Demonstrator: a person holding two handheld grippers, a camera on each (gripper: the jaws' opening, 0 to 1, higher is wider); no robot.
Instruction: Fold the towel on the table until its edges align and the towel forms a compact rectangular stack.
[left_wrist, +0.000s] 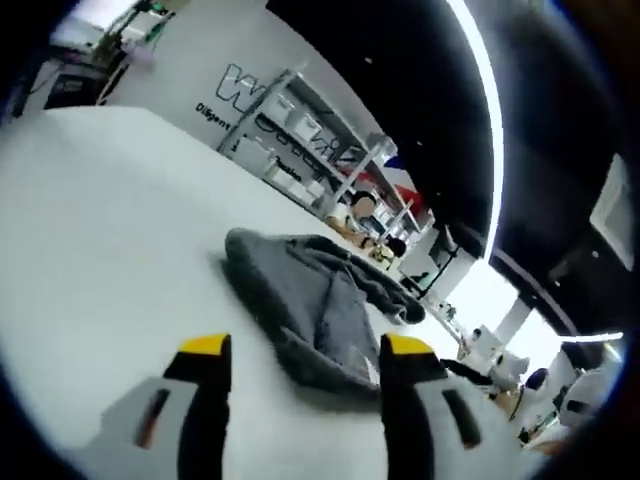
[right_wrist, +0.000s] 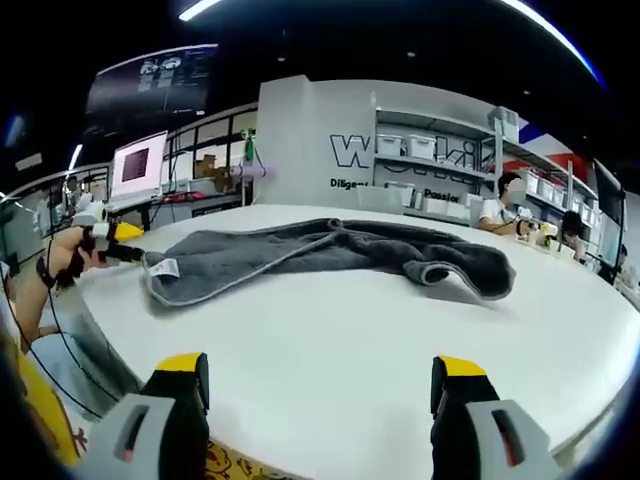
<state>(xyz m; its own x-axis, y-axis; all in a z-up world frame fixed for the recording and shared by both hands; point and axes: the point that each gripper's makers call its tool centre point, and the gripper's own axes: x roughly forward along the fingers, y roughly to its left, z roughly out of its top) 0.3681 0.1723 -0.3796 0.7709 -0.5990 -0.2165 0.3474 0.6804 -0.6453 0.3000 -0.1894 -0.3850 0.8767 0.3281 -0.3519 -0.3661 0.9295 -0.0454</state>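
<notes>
Both grippers' jaws stood wide and empty, the right gripper (right_wrist: 318, 385) over the table (right_wrist: 330, 330) short of the crumpled towel (right_wrist: 330, 255), the left gripper (left_wrist: 305, 360) at its corner.

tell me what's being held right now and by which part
Nothing is held. The left gripper stands open at the grey towel's near edge; the right gripper is open over bare table.

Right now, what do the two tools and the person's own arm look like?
The left tool and the right tool look alike: two black jaws with yellow tips, set in pale grey bodies with a small dark slot marked red. In the right gripper view, the left tool also shows far off by the grey towel, held in a hand. A dark band is on that wrist.
</notes>
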